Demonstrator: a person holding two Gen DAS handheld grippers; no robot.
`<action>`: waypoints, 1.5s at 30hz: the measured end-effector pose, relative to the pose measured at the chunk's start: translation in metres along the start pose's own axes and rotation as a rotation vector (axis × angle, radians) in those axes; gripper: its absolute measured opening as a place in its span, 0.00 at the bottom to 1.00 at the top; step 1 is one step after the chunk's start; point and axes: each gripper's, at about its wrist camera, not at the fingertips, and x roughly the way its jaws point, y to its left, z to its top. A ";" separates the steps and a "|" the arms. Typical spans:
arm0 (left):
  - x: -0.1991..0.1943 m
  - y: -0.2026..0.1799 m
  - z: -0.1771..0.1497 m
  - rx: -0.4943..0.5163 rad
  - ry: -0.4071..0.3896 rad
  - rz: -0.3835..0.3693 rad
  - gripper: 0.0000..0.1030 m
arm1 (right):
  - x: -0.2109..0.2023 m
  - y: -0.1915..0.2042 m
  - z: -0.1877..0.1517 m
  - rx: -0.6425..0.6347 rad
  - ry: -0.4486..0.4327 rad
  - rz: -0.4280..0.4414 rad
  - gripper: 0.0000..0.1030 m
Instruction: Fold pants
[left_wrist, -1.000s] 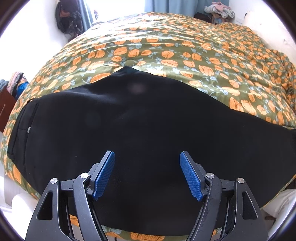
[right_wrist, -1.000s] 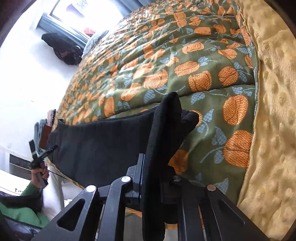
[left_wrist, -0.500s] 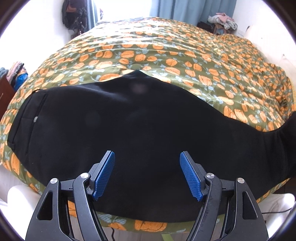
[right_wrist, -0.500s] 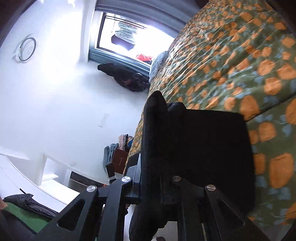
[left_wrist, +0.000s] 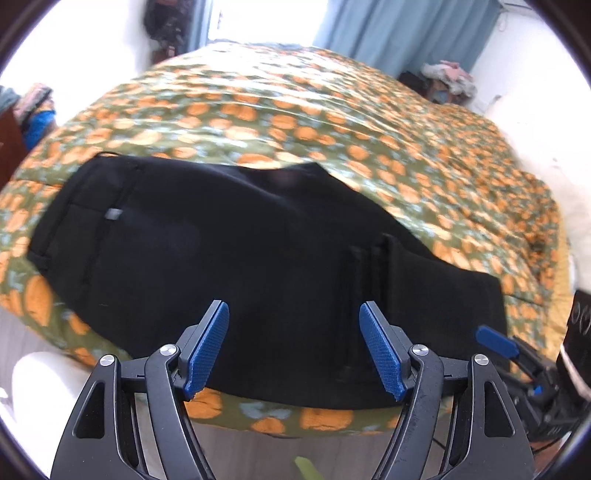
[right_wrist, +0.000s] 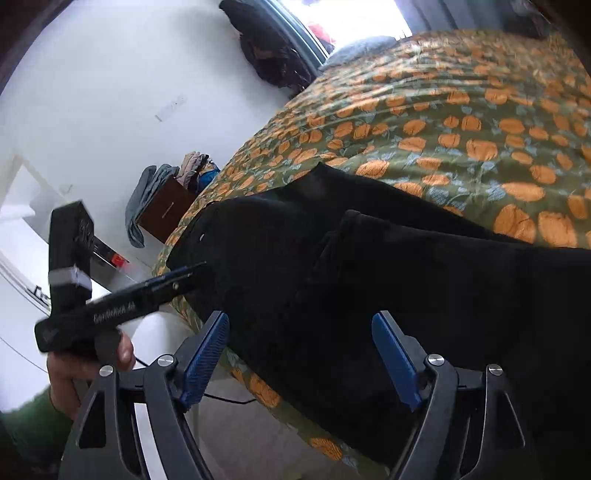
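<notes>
I have the pants (left_wrist: 258, 236) folded over once on the bed (left_wrist: 332, 122); my right claw (right_wrist: 301, 354) has just let go, both claws wide and empty, another fold left I reckon

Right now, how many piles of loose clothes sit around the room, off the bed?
2. One multicoloured clothes heap lies in the far right corner by the blue curtain; another clothes pile drapes the brown wooden cabinet left of the bed. Others may be hidden.

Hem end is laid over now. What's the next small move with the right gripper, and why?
Probably pull the right gripper back clear: its jaws have just opened, nothing is between them, and the black pants lie folded over on the floral bedspread. The left gripper is open too.
</notes>
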 end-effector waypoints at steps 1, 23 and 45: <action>0.006 -0.011 -0.001 0.024 0.018 -0.046 0.69 | -0.017 -0.003 -0.011 -0.020 -0.023 -0.031 0.83; 0.044 -0.081 -0.017 0.263 0.089 0.017 0.04 | -0.144 -0.105 -0.094 0.265 -0.228 -0.323 0.90; 0.032 -0.088 -0.013 0.275 0.035 0.056 0.54 | -0.121 -0.120 -0.077 0.251 -0.202 -0.329 0.92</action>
